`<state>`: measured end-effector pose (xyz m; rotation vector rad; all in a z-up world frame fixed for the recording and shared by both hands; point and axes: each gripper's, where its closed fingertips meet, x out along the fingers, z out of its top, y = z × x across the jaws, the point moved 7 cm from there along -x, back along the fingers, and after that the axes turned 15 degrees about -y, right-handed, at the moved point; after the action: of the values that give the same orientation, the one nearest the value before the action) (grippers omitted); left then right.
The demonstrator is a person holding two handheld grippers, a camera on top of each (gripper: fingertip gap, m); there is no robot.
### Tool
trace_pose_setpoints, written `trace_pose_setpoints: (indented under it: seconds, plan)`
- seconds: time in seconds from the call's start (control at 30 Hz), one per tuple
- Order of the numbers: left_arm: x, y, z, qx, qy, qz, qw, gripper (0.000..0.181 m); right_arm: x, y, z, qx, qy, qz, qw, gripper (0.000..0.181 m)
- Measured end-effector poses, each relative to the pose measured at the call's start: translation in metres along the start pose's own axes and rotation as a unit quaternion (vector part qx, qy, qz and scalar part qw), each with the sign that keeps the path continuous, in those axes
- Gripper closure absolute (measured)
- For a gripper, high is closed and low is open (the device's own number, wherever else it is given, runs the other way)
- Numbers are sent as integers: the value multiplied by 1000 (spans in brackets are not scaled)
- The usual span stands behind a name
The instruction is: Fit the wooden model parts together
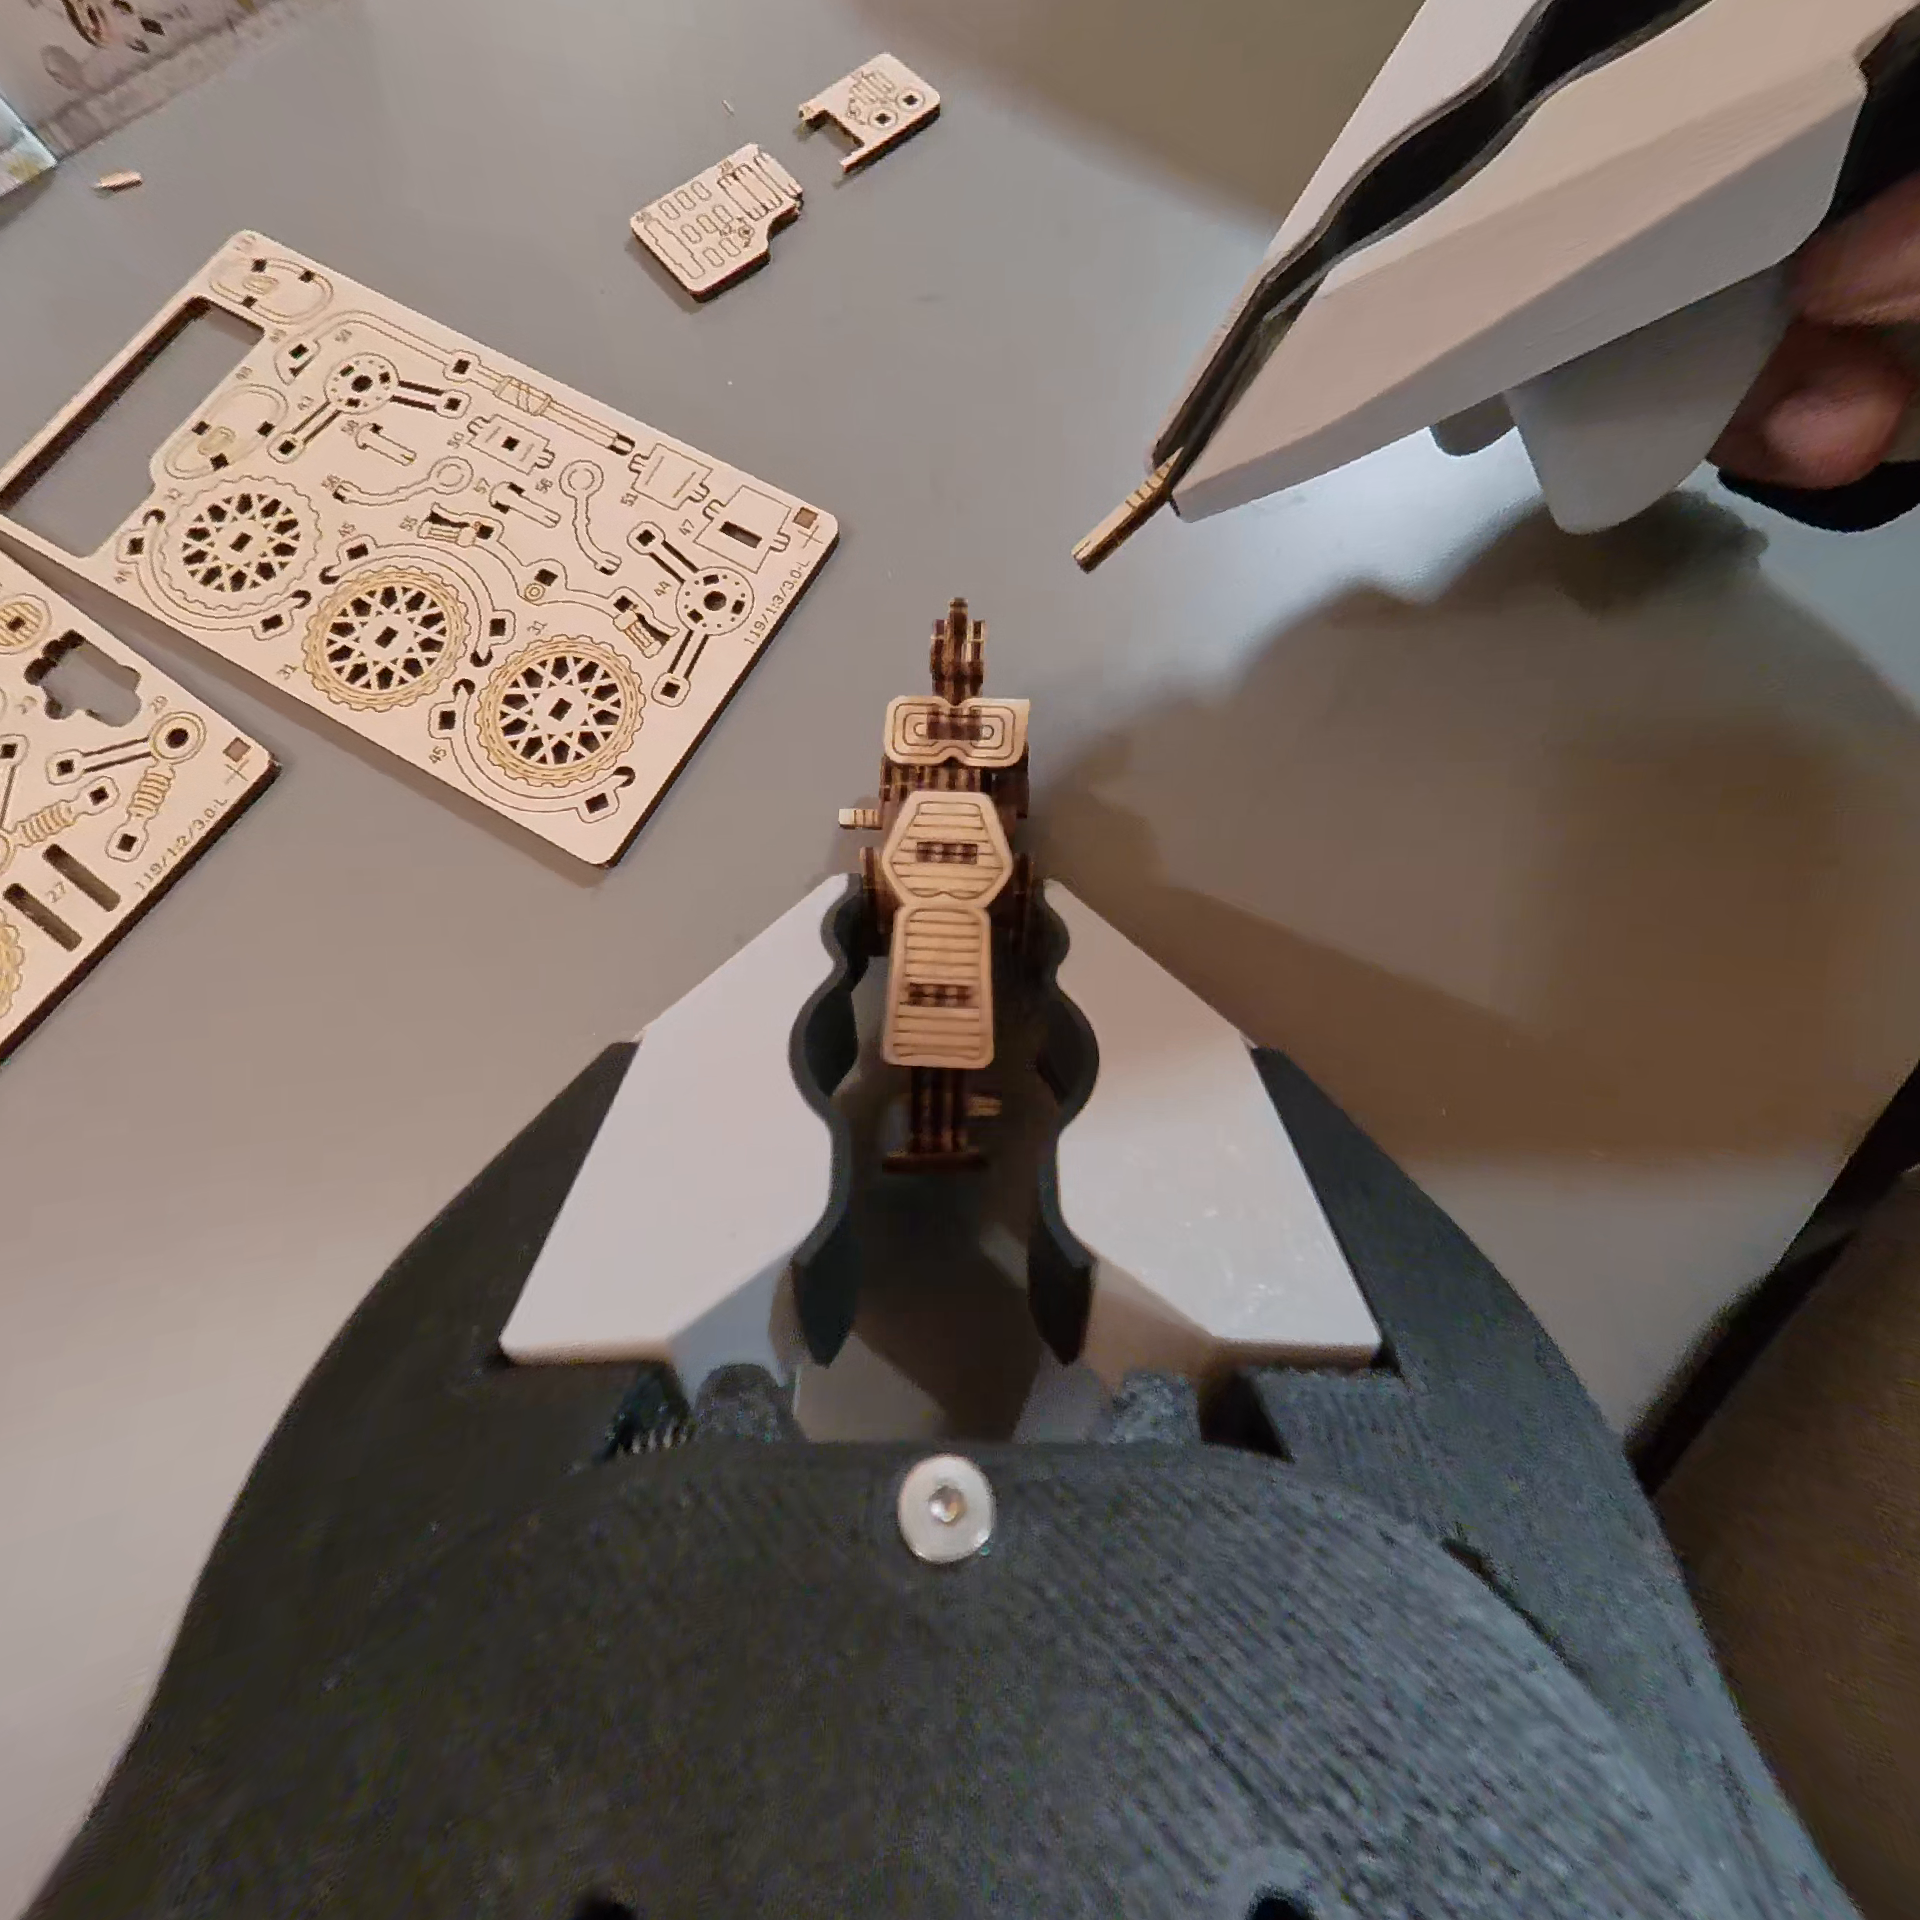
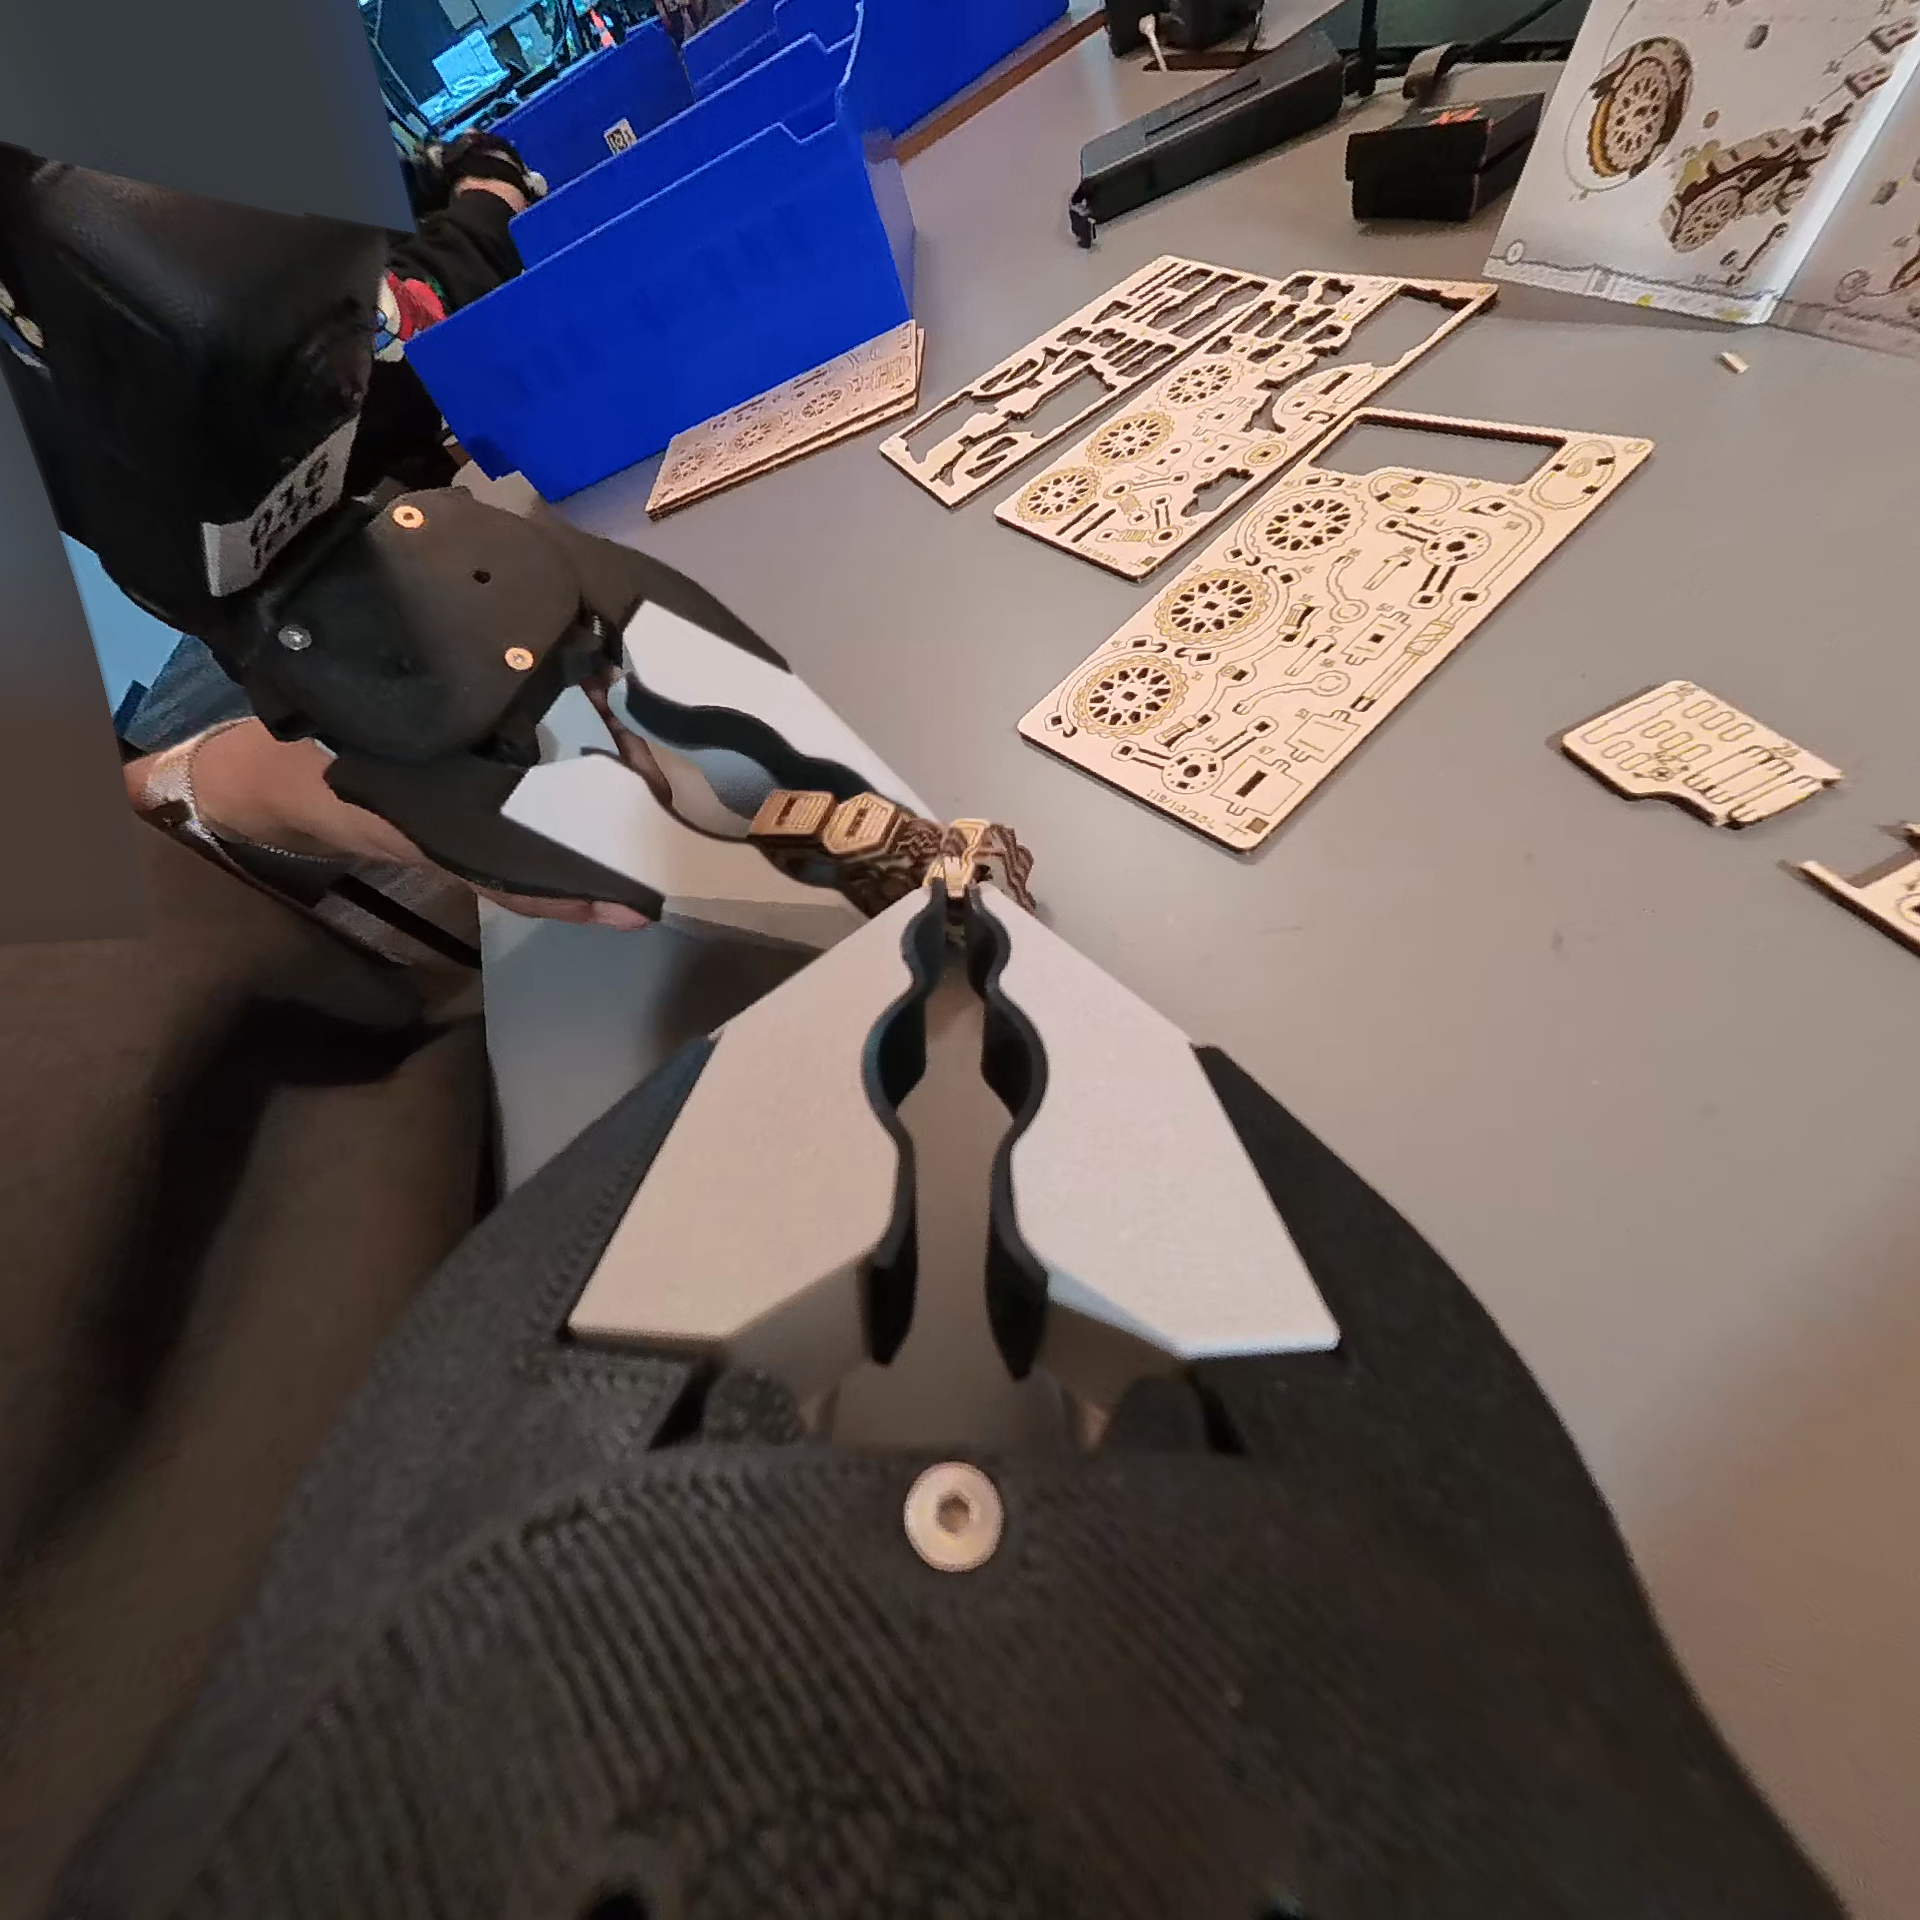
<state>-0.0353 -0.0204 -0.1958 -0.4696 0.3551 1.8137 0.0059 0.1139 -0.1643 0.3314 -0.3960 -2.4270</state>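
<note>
My left gripper [image 1: 948, 883] is shut on a partly built wooden model [image 1: 943, 894], a narrow body with engraved plates on top, held above the grey table [image 1: 1351, 831]. My right gripper [image 1: 1169, 473] is shut on a small flat wooden part [image 1: 1127, 514] that sticks out of its tips, up and to the right of the model and apart from it. In the right wrist view the right gripper [image 2: 954, 902] holds that part [image 2: 954, 868] just in front of the model [image 2: 883, 842], which sits in the left gripper [image 2: 831, 821].
Laser-cut wooden sheets [image 1: 436, 540] with wheels and rods lie on the table at left, also in the right wrist view [image 2: 1340, 634]. Small broken-off sheet pieces [image 1: 717, 223] lie farther back. Blue bins [image 2: 675, 312], black cases [image 2: 1216, 114] and an instruction booklet [image 2: 1704, 156] stand behind. About 7 centimeters separates my left fingertips from my right.
</note>
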Motion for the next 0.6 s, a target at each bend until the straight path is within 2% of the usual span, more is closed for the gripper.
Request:
trace_pose_setpoints:
  seconds: [0.13, 0.23, 0.3, 0.37, 0.43, 0.5, 0.6]
  plan:
    - [0, 3, -1, -26, -7, -3, 1000, 154, 1, 1, -1, -3, 9, -11, 1000, 180]
    - [-1, 11, 2, -109, -32, 5, 994, 155, 3, 3, 0, -1, 16, -21, 1000, 180]
    - [-2, 15, 5, -215, -66, -15, 974, 155, 5, 7, 0, -13, 23, -27, 999, 180]
    - [-2, 17, 5, -317, -88, -49, 943, 155, 8, 11, 0, -43, 33, -39, 998, 181]
    - [-1, 17, 3, -383, -103, -70, 915, 155, 10, 13, -1, -78, 45, -56, 994, 181]
    - [-1, 18, 3, -416, -113, -77, 899, 155, 12, 16, -1, -107, 50, -70, 991, 181]
    - [0, 18, 4, -428, -112, -80, 893, 155, 14, 20, -2, -147, 61, -82, 984, 181]
